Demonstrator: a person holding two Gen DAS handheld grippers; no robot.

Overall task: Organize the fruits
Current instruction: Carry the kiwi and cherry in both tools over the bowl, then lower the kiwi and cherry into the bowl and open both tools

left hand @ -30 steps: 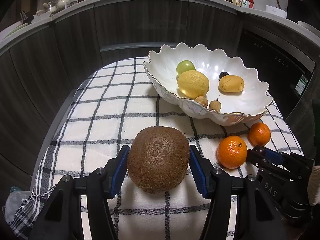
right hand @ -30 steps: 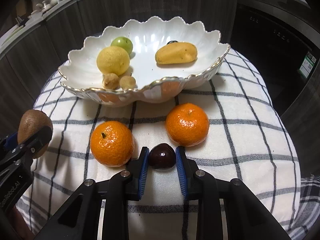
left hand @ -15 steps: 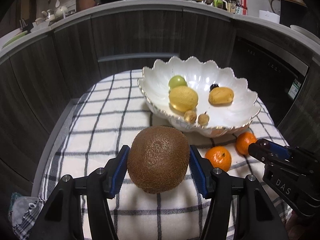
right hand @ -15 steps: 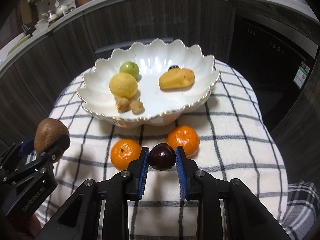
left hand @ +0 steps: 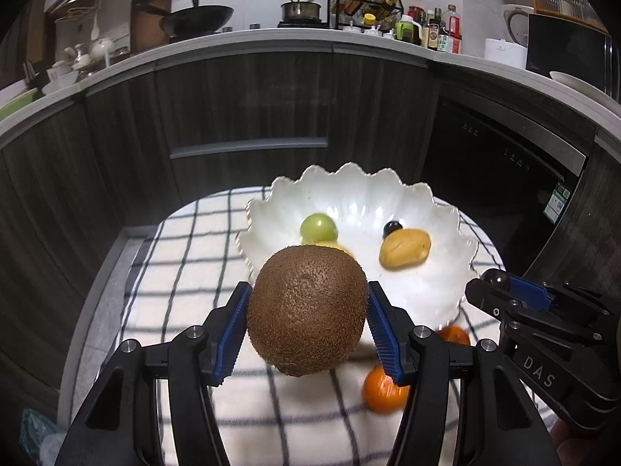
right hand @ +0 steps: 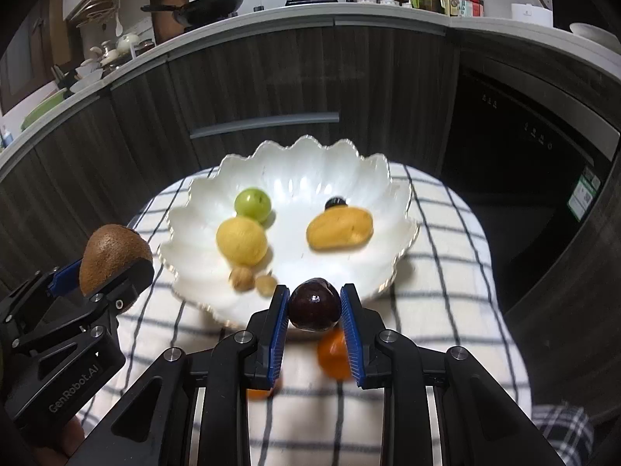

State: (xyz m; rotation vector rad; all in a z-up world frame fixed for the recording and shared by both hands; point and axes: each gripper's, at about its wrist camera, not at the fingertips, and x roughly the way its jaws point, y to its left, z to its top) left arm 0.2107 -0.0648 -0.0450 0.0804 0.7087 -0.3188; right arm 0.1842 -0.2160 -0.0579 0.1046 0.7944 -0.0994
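My left gripper [left hand: 308, 286] is shut on a brown kiwi [left hand: 306, 310], held in the air in front of the white scalloped bowl [left hand: 349, 173]. My right gripper [right hand: 315, 291] is shut on a small dark red fruit [right hand: 315, 305], raised just before the bowl's [right hand: 295, 145] near rim. In the bowl lie a lemon [right hand: 241, 240], a green fruit [right hand: 252, 202], a yellow mango [right hand: 339, 229], a small dark fruit [right hand: 335, 202] and two little brown fruits [right hand: 241, 277]. Two oranges [left hand: 384, 390] [left hand: 452, 336] rest on the cloth below the grippers. The kiwi [right hand: 112, 256] also shows at the left of the right wrist view.
The bowl stands on a small table under a white checked cloth [right hand: 446, 272]. Dark cabinets [left hand: 248, 108] curve close behind it, with a black oven front [left hand: 504, 163] at the right. The counter [left hand: 271, 37] above carries pans, bottles and dishes.
Both grippers have risen off the cloth with their fruits and tipped up towards the bowl. The oranges stayed on the cloth and now lie below the fingers.
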